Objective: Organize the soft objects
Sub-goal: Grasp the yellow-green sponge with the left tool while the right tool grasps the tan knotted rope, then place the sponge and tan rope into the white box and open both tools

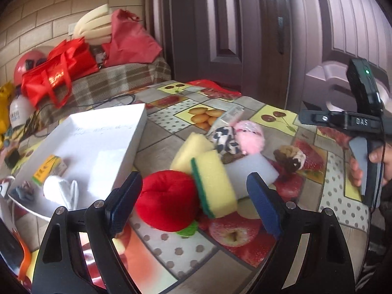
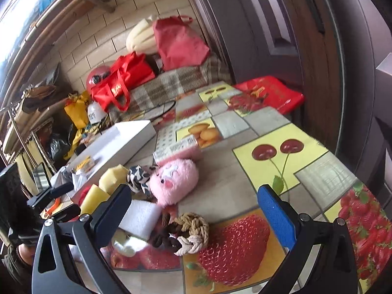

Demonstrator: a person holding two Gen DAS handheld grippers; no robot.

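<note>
**Both grippers wide open over the soft-object pile; nothing held**

Left gripper (image 1: pixel 193 198): jaws spread wide, flat dark-blue textured pads, empty. In its wrist view the red plush ball (image 1: pixel 166 201) sits in the gap between the pads, resting on the table; no pad presses on it. The ball is rounded, velvety, with a puckered seam and a green felt leaf under it.

Right gripper (image 2: pixel 198 215): jaws also wide apart, empty. Between its pads lies the braided rope ring (image 2: pixel 188 235), a coarse twisted cord in tan, cream and dark brown, on the table surface.

Pile, left wrist view:
- Yellow sponge with green scouring layer (image 1: pixel 213 183), blocky, porous, leaning against the red ball.
- Second yellow sponge (image 1: pixel 188 149) behind it, rounded edges.
- White foam block (image 1: pixel 252 171), smooth, rectangular, partly under the sponge.
- Pink plush toy (image 1: pixel 250 137), fluffy, oval.
- Black-and-white patterned fabric piece (image 1: pixel 225 139), crumpled, touching the pink toy.

White box (image 1: pixel 98 144): shallow, rigid, open-topped, just left of the pile; it holds a white cloth item (image 1: pixel 61 191) and a small yellow carton (image 1: pixel 46 169).

Table (image 1: pixel 171 247): glossy fruit-print cover.
</note>
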